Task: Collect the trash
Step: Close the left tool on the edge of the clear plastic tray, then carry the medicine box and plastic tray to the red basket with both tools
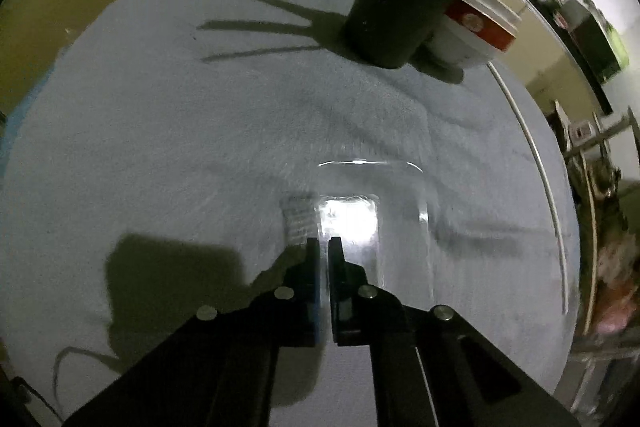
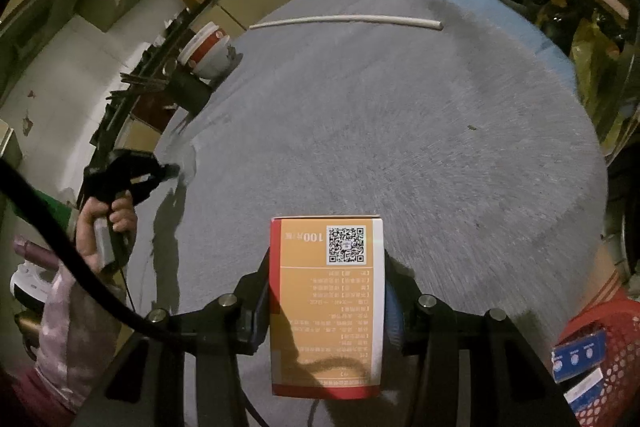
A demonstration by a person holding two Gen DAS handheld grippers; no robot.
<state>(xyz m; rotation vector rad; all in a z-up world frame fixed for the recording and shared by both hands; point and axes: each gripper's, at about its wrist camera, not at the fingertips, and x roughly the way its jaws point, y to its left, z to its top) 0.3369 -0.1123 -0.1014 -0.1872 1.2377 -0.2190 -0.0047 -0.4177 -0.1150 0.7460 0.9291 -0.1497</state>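
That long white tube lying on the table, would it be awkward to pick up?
Probably. The white tube looks round and thin, so it may roll on the cloth-covered table if nudged. It is long, so gripped near one end it would likely droop or swing. It seems light.

We list the left gripper (image 1: 324,247): matt black, two flat fingers (image 1: 341,263), a blue pad on the inner face of one, and four round silver screw heads across its angular linkage arms at the lower centre of the frame. The right gripper (image 2: 326,303): same black build, blue ribbed pads, four silver screws, and a black cable (image 2: 60,259) arcing through the lower left. The person's hand (image 2: 106,223), at the left edge, wears a pale pink patterned sleeve (image 2: 64,339).
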